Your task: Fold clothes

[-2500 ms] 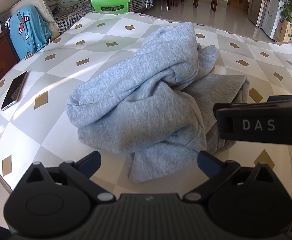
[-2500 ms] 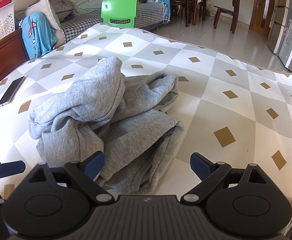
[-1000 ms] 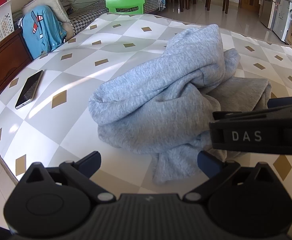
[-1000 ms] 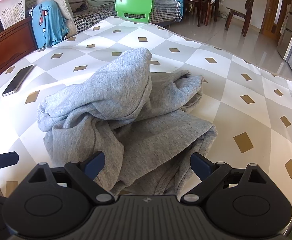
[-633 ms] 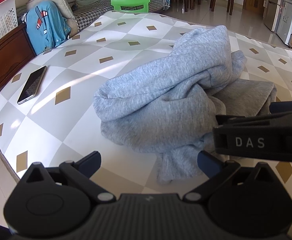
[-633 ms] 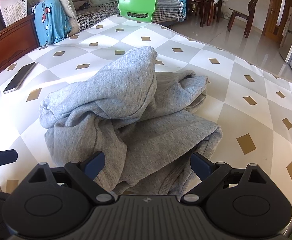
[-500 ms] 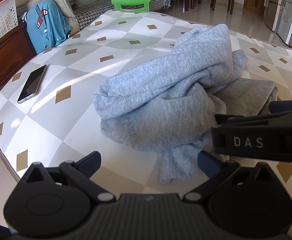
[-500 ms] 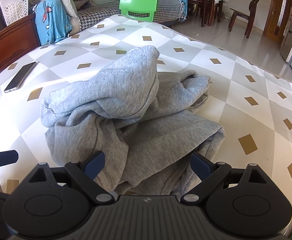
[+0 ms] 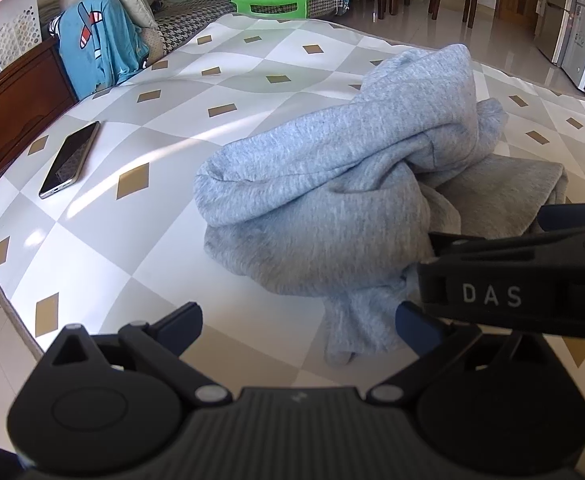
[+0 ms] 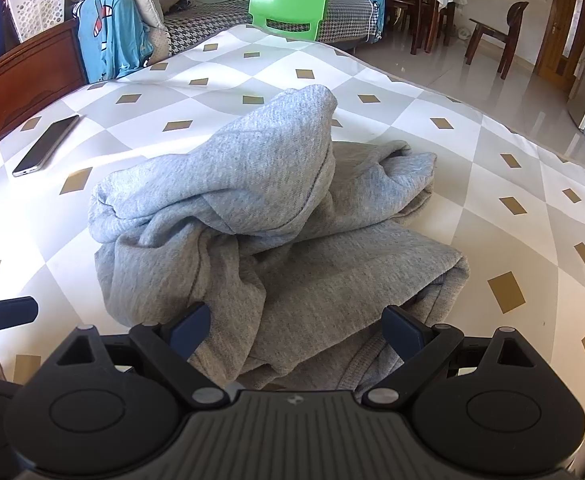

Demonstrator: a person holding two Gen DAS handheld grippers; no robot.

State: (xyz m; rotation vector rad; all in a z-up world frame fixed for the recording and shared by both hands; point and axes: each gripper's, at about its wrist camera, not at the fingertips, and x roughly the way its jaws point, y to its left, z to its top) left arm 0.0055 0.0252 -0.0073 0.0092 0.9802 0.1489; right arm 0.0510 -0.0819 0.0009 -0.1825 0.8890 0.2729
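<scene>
Grey sweatshirt [image 9: 332,200] crumpled in a heap on the checked bedspread [image 9: 252,80], toward the near edge, one fold peaking at the far side. Left gripper [image 9: 298,326] spread wide over bare cloth just left of the heap's near tail, holding nothing. Right gripper [image 10: 296,324] also spread wide, holding nothing, fingers [image 10: 190,326] straddling the heap's near edge. Phone [image 9: 70,158] flat on the spread, far left, well apart from the sweatshirt. Beyond the bed at far left, white perforated basket [image 10: 36,4]; contents not visible. Blue garment [image 9: 98,48] draped near it; green chair [image 10: 288,2] further right.
</scene>
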